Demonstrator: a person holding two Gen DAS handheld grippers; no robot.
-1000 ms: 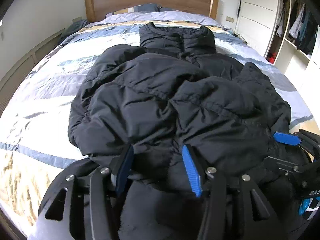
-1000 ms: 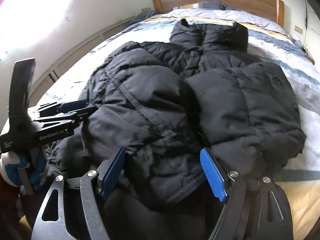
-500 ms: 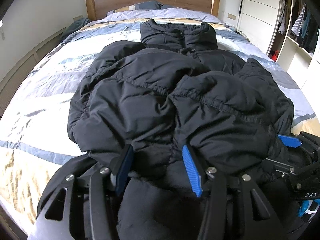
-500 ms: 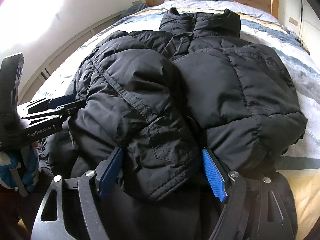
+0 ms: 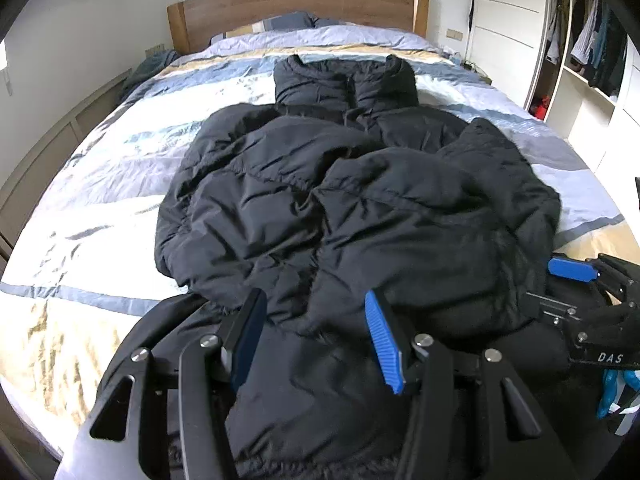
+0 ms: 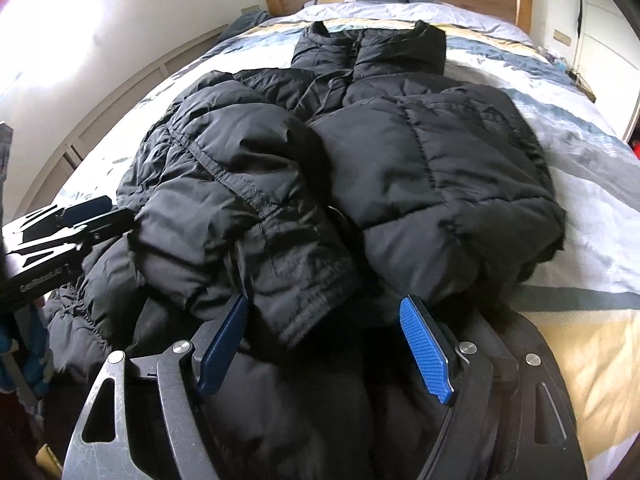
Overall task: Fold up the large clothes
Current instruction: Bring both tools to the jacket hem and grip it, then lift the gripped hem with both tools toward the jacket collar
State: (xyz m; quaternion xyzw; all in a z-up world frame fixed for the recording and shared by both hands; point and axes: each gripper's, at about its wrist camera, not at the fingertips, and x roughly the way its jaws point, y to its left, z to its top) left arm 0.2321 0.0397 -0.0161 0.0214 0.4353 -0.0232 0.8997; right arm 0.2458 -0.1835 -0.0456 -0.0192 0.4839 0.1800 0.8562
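Black quilted puffer jacket [image 5: 360, 208] spread on the striped bed cover [image 5: 100, 184], collar far, hem near, sleeves folded in. Left gripper [image 5: 316, 332] clamped on a thick bunch of near hem; right gripper [image 6: 324, 344] likewise, pads buried in padding. Likely light, soft, springy, slick-shelled. Best held deep at the hem, not by surface fabric alone.

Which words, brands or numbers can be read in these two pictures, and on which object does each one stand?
"DAS": white letters on the black body of the right gripper, cut off by the picture's edge.
"GenRobot.AI", blurred and only partly legible: white print on the body of the left gripper.
No readable text shows on the black jacket, bed or wardrobe.
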